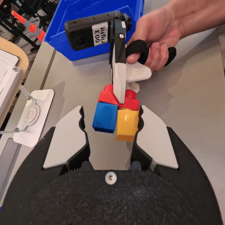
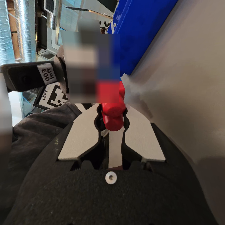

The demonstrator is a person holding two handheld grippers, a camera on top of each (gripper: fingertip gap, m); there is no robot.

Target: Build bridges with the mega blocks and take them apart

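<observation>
Bridge held off the counter (image 1: 170,121). Left gripper (image 1: 111,119) spread wide, blue block (image 1: 104,116) inside near its left finger, yellow block (image 1: 127,123) against its right finger. Right gripper (image 2: 112,115) pinches red block (image 1: 129,103) from above. Advice: close left on one leg only, squarely, then pull straight apart, no twisting.

Three blocks — one red (image 1: 109,97), one blue (image 1: 105,117), one yellow (image 1: 126,124) — one blue bin (image 1: 97,13), two tools.
</observation>
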